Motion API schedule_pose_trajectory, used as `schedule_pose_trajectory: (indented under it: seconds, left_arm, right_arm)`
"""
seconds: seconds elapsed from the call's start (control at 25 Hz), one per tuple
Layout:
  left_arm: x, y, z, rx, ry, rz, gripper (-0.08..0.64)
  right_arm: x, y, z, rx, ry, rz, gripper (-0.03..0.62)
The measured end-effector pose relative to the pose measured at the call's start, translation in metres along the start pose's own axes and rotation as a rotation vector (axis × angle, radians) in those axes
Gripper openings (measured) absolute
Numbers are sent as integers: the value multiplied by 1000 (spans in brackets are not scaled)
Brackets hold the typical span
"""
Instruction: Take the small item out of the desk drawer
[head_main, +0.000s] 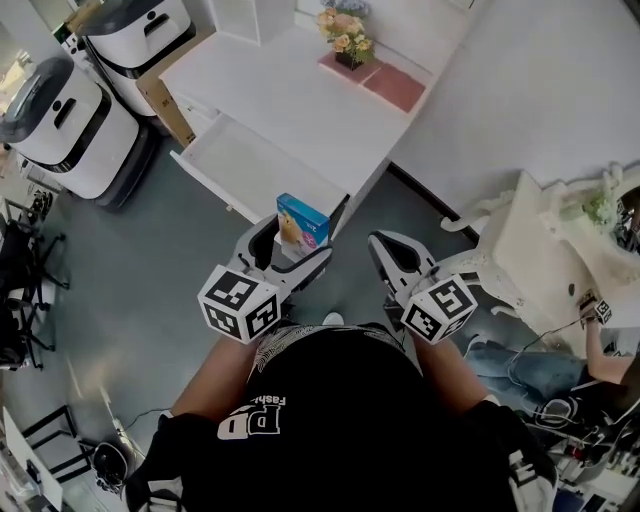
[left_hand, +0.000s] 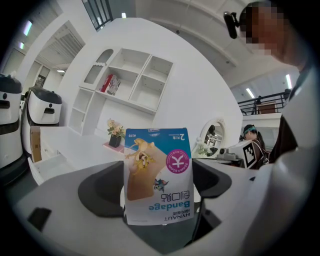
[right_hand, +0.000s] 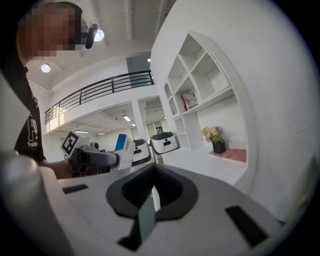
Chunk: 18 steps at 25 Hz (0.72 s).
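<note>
A small blue bandage box (head_main: 302, 226) is pinched upright in my left gripper (head_main: 290, 260), held in the air in front of the white desk (head_main: 290, 95). In the left gripper view the box (left_hand: 159, 175) stands between the jaws of the left gripper (left_hand: 159, 207), its print upside down. The desk drawer (head_main: 250, 168) is pulled open to the left and looks bare inside. My right gripper (head_main: 392, 262) hovers beside the left one with nothing in it; in its own view the right gripper (right_hand: 149, 212) has its jaws together. That view also catches the box (right_hand: 123, 148).
A flower pot (head_main: 347, 42) and a pink mat (head_main: 395, 87) sit on the desk's far end. Two white machines (head_main: 60, 125) stand left of the drawer. An ornate white vanity (head_main: 545, 250) and a seated person (head_main: 600, 345) are at the right. Wall shelves (left_hand: 127, 85) rise behind the desk.
</note>
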<state>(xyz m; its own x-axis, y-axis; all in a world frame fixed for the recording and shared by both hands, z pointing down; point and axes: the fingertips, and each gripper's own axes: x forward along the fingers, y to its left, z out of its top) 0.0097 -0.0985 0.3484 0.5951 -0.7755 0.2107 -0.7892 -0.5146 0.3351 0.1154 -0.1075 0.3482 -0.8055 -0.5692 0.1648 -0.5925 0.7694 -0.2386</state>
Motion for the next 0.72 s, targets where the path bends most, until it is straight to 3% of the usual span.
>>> schedule_pose_trajectory:
  seconds: [0.44,0.72]
  left_arm:
    - [-28,-32,-23,-8,-18,81,418]
    - [-27,-29,-9,22,-14,39,419]
  right_arm:
    - [-29,20,-22,23,-2,65,8]
    - [-24,20,-11,32,-27,15,8]
